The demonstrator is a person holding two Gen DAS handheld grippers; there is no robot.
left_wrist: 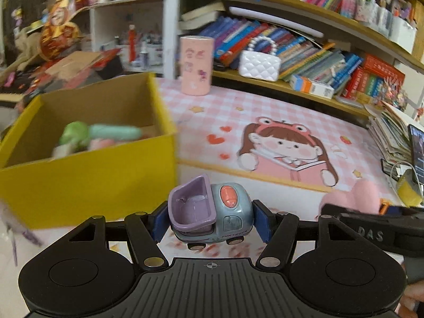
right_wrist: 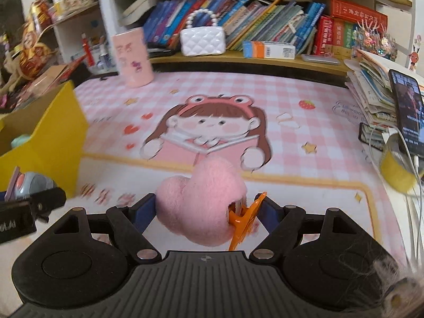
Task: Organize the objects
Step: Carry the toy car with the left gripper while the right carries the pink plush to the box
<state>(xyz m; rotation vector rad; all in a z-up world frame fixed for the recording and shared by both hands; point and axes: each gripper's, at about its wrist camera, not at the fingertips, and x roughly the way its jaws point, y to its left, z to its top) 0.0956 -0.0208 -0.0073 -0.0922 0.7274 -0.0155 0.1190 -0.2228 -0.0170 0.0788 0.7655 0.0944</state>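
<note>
My left gripper (left_wrist: pixel 210 222) is shut on a small grey-blue toy truck (left_wrist: pixel 212 212) with a purple tipper bed, held above the pink mat just right of the yellow box (left_wrist: pixel 87 177). That box holds a green and mint toy (left_wrist: pixel 100 133) and some pale bits. My right gripper (right_wrist: pixel 205 212) is shut on a pink fluffy heart clip (right_wrist: pixel 204 201) with an orange claw (right_wrist: pixel 245 218). The truck (right_wrist: pixel 31 185) also shows at the left of the right wrist view, beside the box (right_wrist: pixel 53 143). The pink heart (left_wrist: pixel 355 198) peeks in at the right of the left wrist view.
A pink cartoon desk mat (right_wrist: pixel 304 132) covers the desk. A pink cylinder (right_wrist: pixel 132 55) and a white quilted bag (right_wrist: pixel 202 41) stand at the back under bookshelves. At the right are stacked papers (right_wrist: pixel 371 92), a phone (right_wrist: pixel 408 111) with cables and yellow tape (right_wrist: pixel 394 172).
</note>
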